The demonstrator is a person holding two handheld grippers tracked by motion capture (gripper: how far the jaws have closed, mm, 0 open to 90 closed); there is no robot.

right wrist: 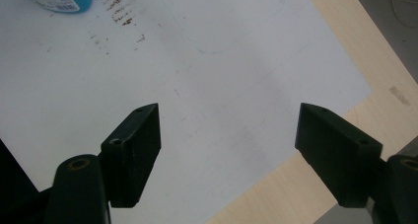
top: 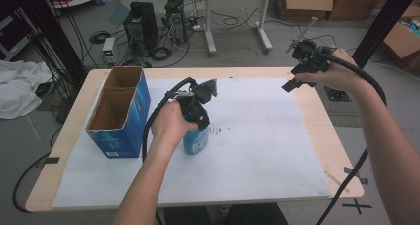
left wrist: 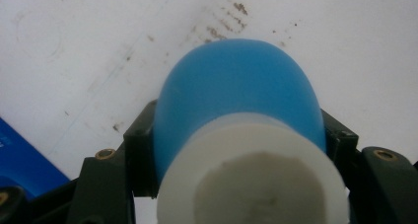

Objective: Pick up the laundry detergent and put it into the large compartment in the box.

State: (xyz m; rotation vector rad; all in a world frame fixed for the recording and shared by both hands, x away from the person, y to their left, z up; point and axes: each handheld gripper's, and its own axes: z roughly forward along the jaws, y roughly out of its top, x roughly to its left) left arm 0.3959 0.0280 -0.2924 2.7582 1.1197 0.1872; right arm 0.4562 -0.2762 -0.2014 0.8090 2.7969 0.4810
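We see the left gripper (left wrist: 236,145) clamped around one blue bottle (left wrist: 236,91) with a white cap (left wrist: 251,174), standing on the white sheet (top: 257,136). Beside it, one blue box (top: 120,113) shows two empty compartments. The right gripper (right wrist: 229,150) hangs wide open.

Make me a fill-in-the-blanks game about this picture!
1. The left gripper is shut on a blue ____ with a white cap.
2. The right gripper hangs open, holding ____.
3. The open cardboard box is ____ on the outside.
4. The bottle stands on a ____ sheet covering the table.

Answers: bottle; nothing; blue; white
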